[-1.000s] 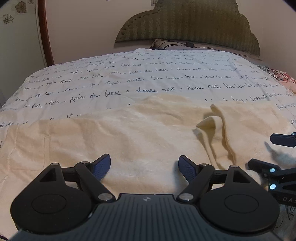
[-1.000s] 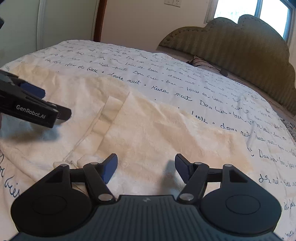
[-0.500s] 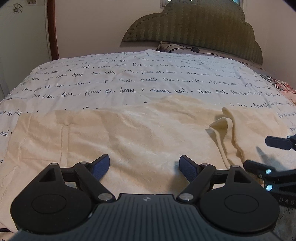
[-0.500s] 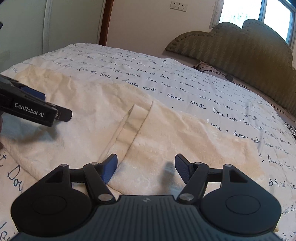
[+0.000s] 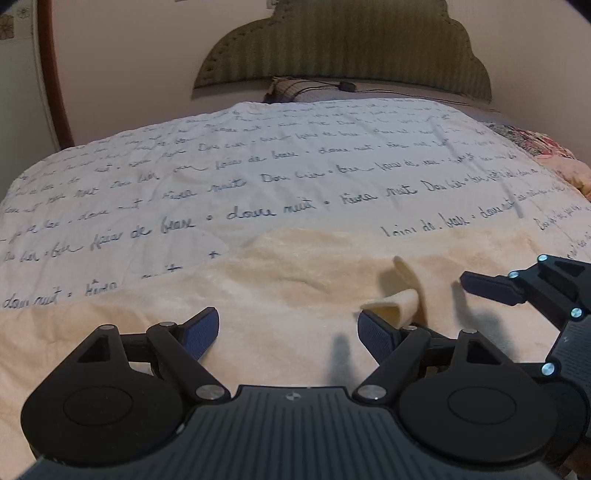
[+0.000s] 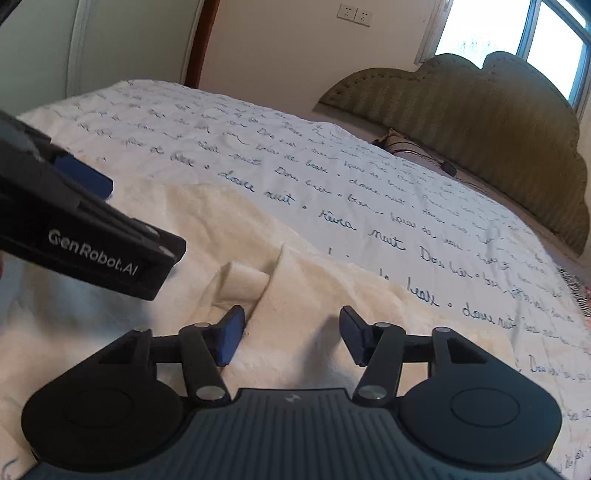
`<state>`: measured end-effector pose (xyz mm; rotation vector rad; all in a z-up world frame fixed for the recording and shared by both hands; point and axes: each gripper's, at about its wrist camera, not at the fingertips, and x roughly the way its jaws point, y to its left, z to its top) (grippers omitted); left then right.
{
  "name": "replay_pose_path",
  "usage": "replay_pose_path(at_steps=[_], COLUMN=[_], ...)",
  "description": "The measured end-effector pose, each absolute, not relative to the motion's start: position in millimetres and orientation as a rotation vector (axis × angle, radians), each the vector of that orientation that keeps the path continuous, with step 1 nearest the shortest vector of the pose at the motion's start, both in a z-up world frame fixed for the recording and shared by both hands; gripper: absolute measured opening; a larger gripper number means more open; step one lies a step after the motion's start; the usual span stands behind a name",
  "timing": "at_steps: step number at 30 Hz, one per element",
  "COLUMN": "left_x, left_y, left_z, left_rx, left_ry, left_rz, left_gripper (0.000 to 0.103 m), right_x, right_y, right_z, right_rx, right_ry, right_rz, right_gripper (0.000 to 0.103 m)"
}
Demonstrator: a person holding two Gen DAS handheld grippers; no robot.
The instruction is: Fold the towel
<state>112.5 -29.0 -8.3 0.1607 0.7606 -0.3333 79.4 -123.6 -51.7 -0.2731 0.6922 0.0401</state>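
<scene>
A cream towel lies spread on the bed, with a raised fold standing up near its middle. My left gripper hovers low over the towel, open, with nothing between its fingers; the fold sits just beyond its right fingertip. My right gripper is also open and empty, low over the towel, its left fingertip close beside the fold. In the left wrist view the right gripper shows at the right edge. In the right wrist view the left gripper crosses the left side.
The bed is covered by a white quilt printed with blue handwriting. A padded green headboard and a pillow with a black cable lie at the far end. A floral cloth lies at the right, a window behind.
Both grippers have moved forward and lower over the towel and closer together. The raised fold now sits right at their fingertips. Both stayed open.
</scene>
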Motion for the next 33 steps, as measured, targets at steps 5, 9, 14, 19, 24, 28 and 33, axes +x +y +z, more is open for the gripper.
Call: replay_pose_path(at_steps=[5,9,14,19,24,28,33], left_x=[125.4,138.4,150.6,155.8,145.1,126.2,99.4], left_y=[-49.3,-52.6,-48.3,-35.7,-18.8,-42.8,-99.6], left_z=[-25.3,-28.6,-25.1,-21.0,-4.4,14.8,10.1], left_rx=[0.248,0.218,0.149,0.141,0.061,0.033,0.099], left_ry=[0.766,0.771,0.768,0.755,0.766,0.748,0.735], left_rz=[-0.316,-0.334,-0.328,-0.235,-0.271,-0.428,-0.590], left_gripper=[0.084,0.086,0.085,0.081,0.082,0.084,0.089], right_x=[77.0,74.2,74.6,74.7,47.9,12.7,-24.2], right_y=[-127.1,-121.4,-143.5,-150.1,-145.3,-171.0,-231.5], right_z=[-52.9,-54.2,-44.2,-29.2,-23.6,-21.1,-23.3], right_rx=[-0.225,-0.226,-0.031,0.098,-0.043,-0.130,-0.085], right_ry=[0.687,0.676,0.672,0.656,0.599,0.546,0.573], right_rz=[0.066,0.096,0.161,0.258,0.210,0.017,-0.177], right_gripper=[0.028,0.012,0.004,0.003,0.003,0.003,0.003])
